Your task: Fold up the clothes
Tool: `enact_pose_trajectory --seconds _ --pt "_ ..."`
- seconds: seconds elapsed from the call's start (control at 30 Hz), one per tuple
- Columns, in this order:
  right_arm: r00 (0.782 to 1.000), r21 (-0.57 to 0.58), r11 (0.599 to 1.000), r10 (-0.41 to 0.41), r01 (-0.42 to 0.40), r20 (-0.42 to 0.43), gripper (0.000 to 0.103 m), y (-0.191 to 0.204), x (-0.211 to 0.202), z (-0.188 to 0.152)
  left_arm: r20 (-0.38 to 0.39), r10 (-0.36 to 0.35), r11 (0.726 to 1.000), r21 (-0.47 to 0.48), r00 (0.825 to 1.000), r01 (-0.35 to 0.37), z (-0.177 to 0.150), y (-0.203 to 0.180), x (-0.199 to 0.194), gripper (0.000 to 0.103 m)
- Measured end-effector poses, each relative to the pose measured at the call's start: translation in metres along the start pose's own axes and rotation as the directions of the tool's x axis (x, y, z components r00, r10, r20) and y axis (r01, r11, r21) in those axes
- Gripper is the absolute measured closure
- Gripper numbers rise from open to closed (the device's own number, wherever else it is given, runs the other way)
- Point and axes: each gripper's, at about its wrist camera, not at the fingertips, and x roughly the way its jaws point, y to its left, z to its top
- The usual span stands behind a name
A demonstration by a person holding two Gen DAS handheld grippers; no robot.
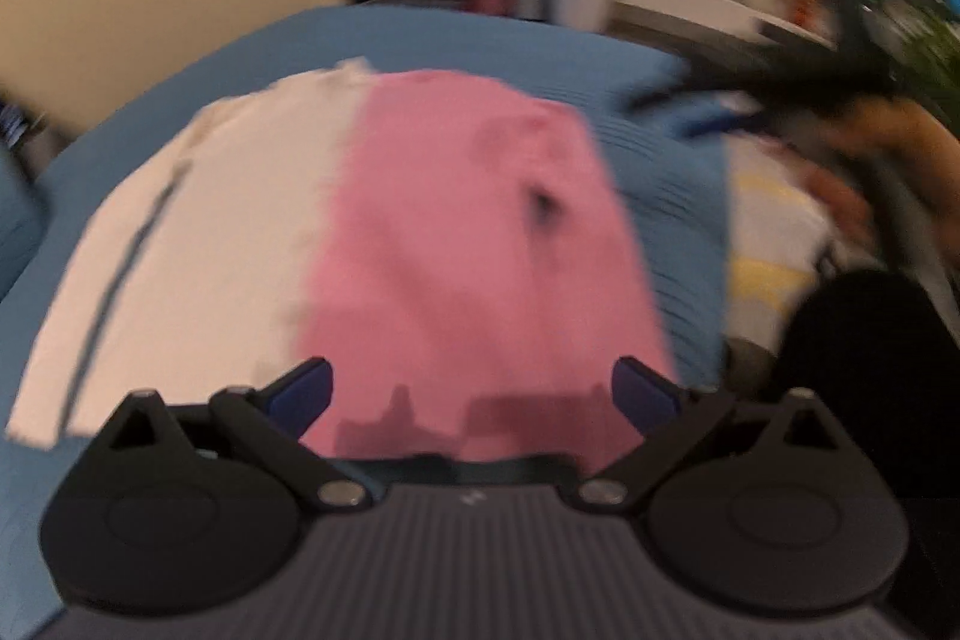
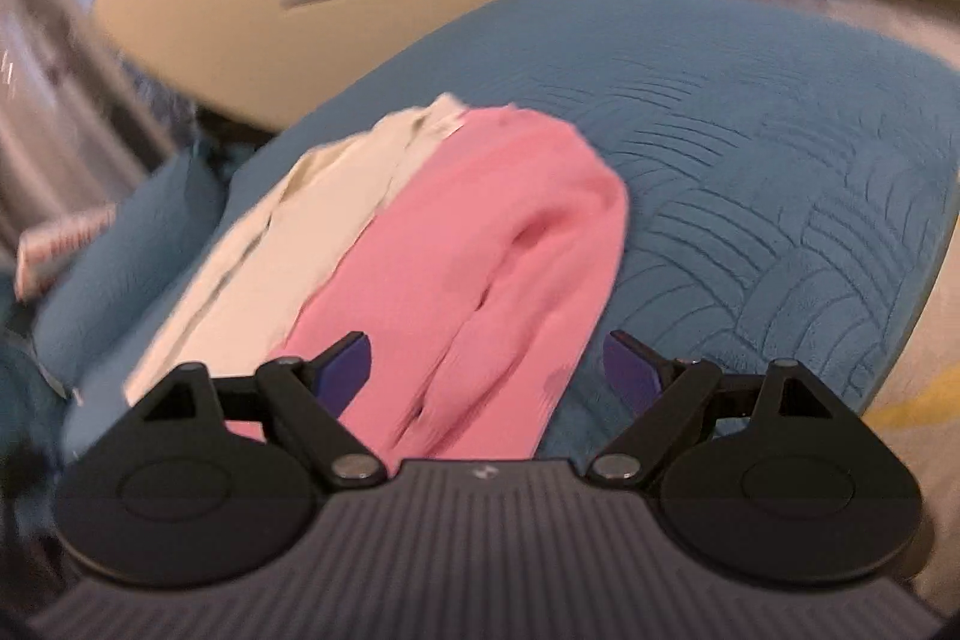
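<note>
Garment (image 1: 474,244) on bedspread (image 2: 750,172) — pink beside white

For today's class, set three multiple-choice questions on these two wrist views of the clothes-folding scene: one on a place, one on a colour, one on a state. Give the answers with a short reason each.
1. Where does the pink garment lie?
A. on the blue quilted bed cover
B. on the bare floor
C. over the beige bed board

2. What colour is the garment lying against the pink one?
A. black
B. cream white
C. green

3. How do the left hand-held gripper and right hand-held gripper stand?
A. both shut on the pink garment
B. one open, one shut
C. both open, holding nothing

Answers:
1 A, blue quilting shows around the garment.
2 B, a pale cream piece adjoins the pink one in both views.
3 C, in each view the blue fingertips stand wide apart with no cloth pinched.
</note>
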Motion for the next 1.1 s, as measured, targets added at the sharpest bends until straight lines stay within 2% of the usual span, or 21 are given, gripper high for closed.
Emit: enact_pose_trajectory --seconds 0.07,0.17,0.2,0.27,0.33,0.37,0.43,0.5,0.53,0.57,0.67,0.77,0.83,0.87,0.9,0.93,1.03,1.1 --pt "1.000 0.097 0.995 0.019 -0.021 0.020 0.016 -0.019 0.010 -0.003 -0.007 0.030 1.000 -0.001 1.000 -0.030 -0.004 -0.024 0.004 0.006" --pt "1.000 0.130 0.991 0.028 -0.029 0.015 0.016 -0.029 0.018 -0.011 -0.012 0.060 0.998 0.020 0.998 -0.059 -0.007 -0.050 0.013 0.006" --pt "0.999 0.132 0.991 0.034 -0.036 0.016 0.017 -0.029 0.018 -0.010 -0.006 0.106 0.991 0.077 0.994 -0.105 -0.007 -0.068 0.023 0.007" --pt "0.998 0.150 0.987 0.055 -0.058 0.030 0.017 -0.034 0.016 -0.009 0.001 0.128 0.983 0.130 0.992 -0.127 -0.009 -0.082 0.030 0.010" --pt "0.995 0.178 0.979 0.090 -0.097 0.047 0.017 -0.041 0.011 -0.009 -0.014 0.114 0.976 0.187 0.993 -0.110 -0.013 -0.099 0.043 0.013" --pt "0.992 0.190 0.974 0.114 -0.123 0.060 0.017 -0.045 0.007 -0.009 -0.026 0.113 0.972 0.210 0.993 -0.105 -0.015 -0.106 0.050 0.017" --pt "0.981 0.214 0.959 0.169 -0.187 0.098 0.017 -0.053 -0.003 -0.009 -0.033 0.145 0.958 0.256 0.989 -0.132 -0.020 -0.116 0.060 0.018" --pt "0.955 0.253 0.925 0.247 -0.283 0.167 0.017 -0.069 -0.018 -0.011 -0.051 0.184 0.934 0.320 0.982 -0.159 -0.029 -0.126 0.073 0.019" --pt "0.952 0.278 0.916 0.247 -0.290 0.179 0.016 -0.076 -0.021 -0.012 -0.054 0.188 0.932 0.325 0.981 -0.161 -0.031 -0.127 0.074 0.021" --pt "0.950 0.303 0.905 0.248 -0.297 0.191 0.015 -0.083 -0.024 -0.012 -0.066 0.197 0.927 0.338 0.978 -0.164 -0.034 -0.129 0.080 0.027" --pt "0.947 0.368 0.876 0.252 -0.312 0.201 0.015 -0.097 -0.026 -0.013 -0.093 0.203 0.926 0.343 0.975 -0.160 -0.042 -0.133 0.094 0.056" --pt "0.945 0.390 0.863 0.262 -0.321 0.197 0.015 -0.101 -0.025 -0.013 -0.094 0.209 0.927 0.335 0.973 -0.167 -0.043 -0.134 0.100 0.057" --pt "0.945 0.363 0.874 0.269 -0.321 0.189 0.015 -0.095 -0.024 -0.011 -0.098 0.205 0.930 0.329 0.974 -0.163 -0.042 -0.136 0.101 0.059" --pt "0.946 0.348 0.882 0.269 -0.318 0.183 0.015 -0.092 -0.023 -0.010 -0.096 0.199 0.933 0.324 0.975 -0.158 -0.041 -0.136 0.100 0.069" --pt "0.947 0.331 0.890 0.268 -0.313 0.175 0.015 -0.088 -0.021 -0.009 -0.094 0.193 0.935 0.320 0.977 -0.154 -0.040 -0.135 0.099 0.091" --pt "0.948 0.325 0.893 0.267 -0.311 0.173 0.015 -0.087 -0.020 -0.008 -0.091 0.188 0.937 0.317 0.978 -0.150 -0.039 -0.135 0.097 0.098" --pt "0.950 0.315 0.899 0.265 -0.305 0.163 0.015 -0.086 -0.020 -0.008 -0.093 0.161 0.949 0.287 0.983 -0.129 -0.035 -0.129 0.090 0.098" --pt "0.953 0.322 0.899 0.259 -0.297 0.157 0.015 -0.087 -0.021 -0.008 -0.096 0.122 0.967 0.236 0.988 -0.096 -0.032 -0.119 0.083 0.098"
